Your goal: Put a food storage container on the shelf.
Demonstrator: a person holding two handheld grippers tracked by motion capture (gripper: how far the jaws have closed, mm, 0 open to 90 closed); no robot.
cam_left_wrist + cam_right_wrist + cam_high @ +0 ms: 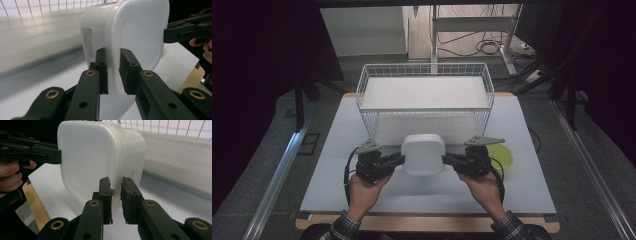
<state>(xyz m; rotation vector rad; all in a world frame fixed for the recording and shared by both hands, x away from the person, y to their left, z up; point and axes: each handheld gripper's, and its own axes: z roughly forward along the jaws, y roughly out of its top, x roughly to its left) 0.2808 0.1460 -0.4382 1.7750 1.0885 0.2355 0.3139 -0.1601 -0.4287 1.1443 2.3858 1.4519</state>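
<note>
Lidded white container [423, 154], lid upward

Both forearms in from the near table edge. Left gripper [400, 160] and right gripper [446, 159] face each other, level, jaws clamped narrow, hands wrapped underneath.
</note>
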